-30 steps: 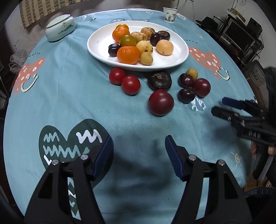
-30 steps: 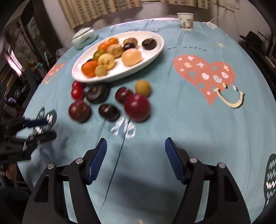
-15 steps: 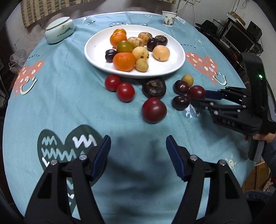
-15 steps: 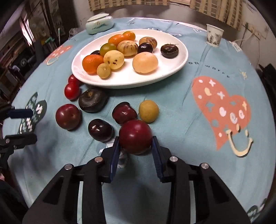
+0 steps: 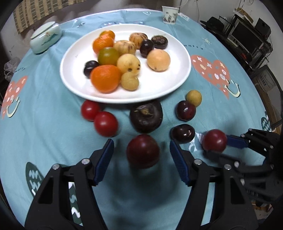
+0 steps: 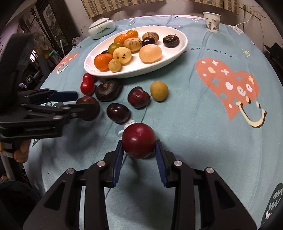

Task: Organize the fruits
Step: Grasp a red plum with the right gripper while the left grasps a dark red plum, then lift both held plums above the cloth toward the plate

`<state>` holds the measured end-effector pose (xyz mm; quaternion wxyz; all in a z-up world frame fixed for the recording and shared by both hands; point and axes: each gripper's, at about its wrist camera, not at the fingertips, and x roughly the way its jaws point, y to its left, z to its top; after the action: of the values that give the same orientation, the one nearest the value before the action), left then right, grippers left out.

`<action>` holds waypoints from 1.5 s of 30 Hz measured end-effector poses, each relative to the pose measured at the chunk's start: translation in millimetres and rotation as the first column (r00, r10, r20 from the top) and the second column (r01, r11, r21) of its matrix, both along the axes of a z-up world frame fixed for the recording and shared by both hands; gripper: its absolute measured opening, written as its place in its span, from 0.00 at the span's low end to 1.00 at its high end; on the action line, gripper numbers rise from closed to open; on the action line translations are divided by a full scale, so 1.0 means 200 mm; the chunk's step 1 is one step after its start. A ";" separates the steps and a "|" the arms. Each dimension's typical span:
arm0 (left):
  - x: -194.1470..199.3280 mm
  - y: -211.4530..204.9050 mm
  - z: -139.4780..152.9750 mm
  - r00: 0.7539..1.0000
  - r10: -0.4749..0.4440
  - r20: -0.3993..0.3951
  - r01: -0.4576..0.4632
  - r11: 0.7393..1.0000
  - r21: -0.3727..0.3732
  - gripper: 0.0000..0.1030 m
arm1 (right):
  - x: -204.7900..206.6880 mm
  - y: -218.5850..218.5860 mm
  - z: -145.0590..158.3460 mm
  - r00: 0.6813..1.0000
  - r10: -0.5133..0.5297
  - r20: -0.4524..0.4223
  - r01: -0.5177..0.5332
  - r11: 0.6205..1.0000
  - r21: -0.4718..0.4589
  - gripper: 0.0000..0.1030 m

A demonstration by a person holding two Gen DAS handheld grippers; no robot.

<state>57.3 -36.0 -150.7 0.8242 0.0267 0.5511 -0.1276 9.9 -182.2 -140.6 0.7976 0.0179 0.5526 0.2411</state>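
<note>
A white oval plate (image 5: 164,85) (image 6: 169,58) holds several oranges, yellow fruits and dark fruits. Loose fruit lies on the cloth in front of it: two small tomatoes (image 5: 105,123), a dark flat fruit (image 5: 146,115), dark plums (image 5: 185,110) and a small yellow fruit (image 5: 193,98). My right gripper (image 6: 138,150) is shut on a red plum (image 6: 138,143) and holds it just above the cloth; the plum also shows in the left wrist view (image 5: 214,142). My left gripper (image 5: 141,152) is open with its jaws either side of a dark red plum (image 5: 143,150).
A pale green lidded dish (image 5: 45,39) stands at the back left. A paper cup (image 5: 169,14) stands at the far edge. The round table has a blue patterned cloth (image 6: 203,109). Shelves with electronics (image 5: 247,35) are beyond the table at right.
My right gripper closed on the red plum and pulled it back from the group. My left gripper moved forward until its jaws flank the dark red plum.
</note>
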 end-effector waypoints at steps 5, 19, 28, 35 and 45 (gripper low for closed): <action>-0.01 0.00 -0.01 1.000 -0.023 -0.021 0.023 1.000 0.020 0.39 | -0.01 0.04 0.02 1.000 0.020 -0.004 -0.019 1.000 0.023 0.35; -0.12 0.06 0.05 1.000 0.007 0.008 -0.007 0.999 0.036 0.39 | -0.12 0.13 0.00 0.996 0.084 -0.001 -0.084 0.996 -0.006 0.35; -0.18 0.05 0.07 1.000 0.000 0.018 -0.001 0.999 0.054 0.39 | -0.14 0.13 0.00 0.997 0.079 0.003 -0.079 0.997 -0.019 0.35; -0.19 0.07 0.10 0.999 0.009 0.037 -0.011 0.998 0.059 0.39 | -0.15 0.14 0.02 0.996 0.083 0.013 -0.083 0.996 -0.018 0.35; -0.19 0.12 0.12 0.999 0.029 0.041 -0.031 0.998 0.046 0.39 | -0.17 0.14 0.01 0.996 0.083 0.013 -0.083 0.996 -0.019 0.35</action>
<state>19.3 -12.6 -127.1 0.8362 0.0402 0.5374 -0.1017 -24.6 -153.8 -137.8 0.7907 -0.0139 0.5497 0.2690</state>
